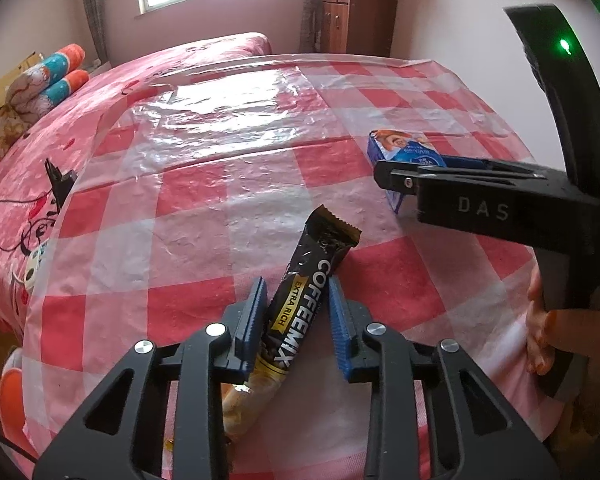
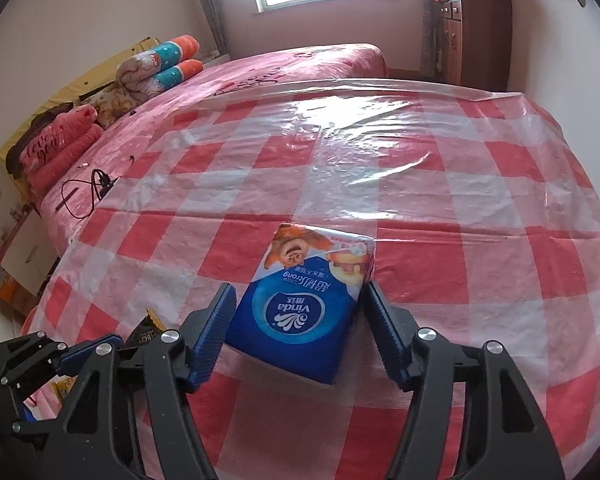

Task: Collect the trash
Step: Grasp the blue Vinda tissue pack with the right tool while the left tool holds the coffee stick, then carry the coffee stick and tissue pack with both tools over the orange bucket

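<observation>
A black and gold Coffeemix sachet (image 1: 300, 292) lies on the red-and-white checked plastic cloth (image 1: 204, 200), running between the blue pads of my left gripper (image 1: 298, 292), which is open around it with a gap on each side. A blue Vinda tissue pack (image 2: 304, 304) lies between the fingers of my right gripper (image 2: 298, 300), which is open; its right pad is close to the pack's edge. The pack also shows in the left wrist view (image 1: 404, 152), partly behind the right gripper (image 1: 384, 172). The left gripper (image 2: 80, 354) and the sachet's end (image 2: 146, 330) show at lower left of the right wrist view.
The cloth covers a bed with a pink patterned sheet (image 2: 300, 60). Rolled blankets and pillows (image 2: 156, 68) lie at the left. A black cable (image 2: 88, 192) lies on the sheet at the left. A wooden cabinet (image 2: 476, 36) stands at the back right.
</observation>
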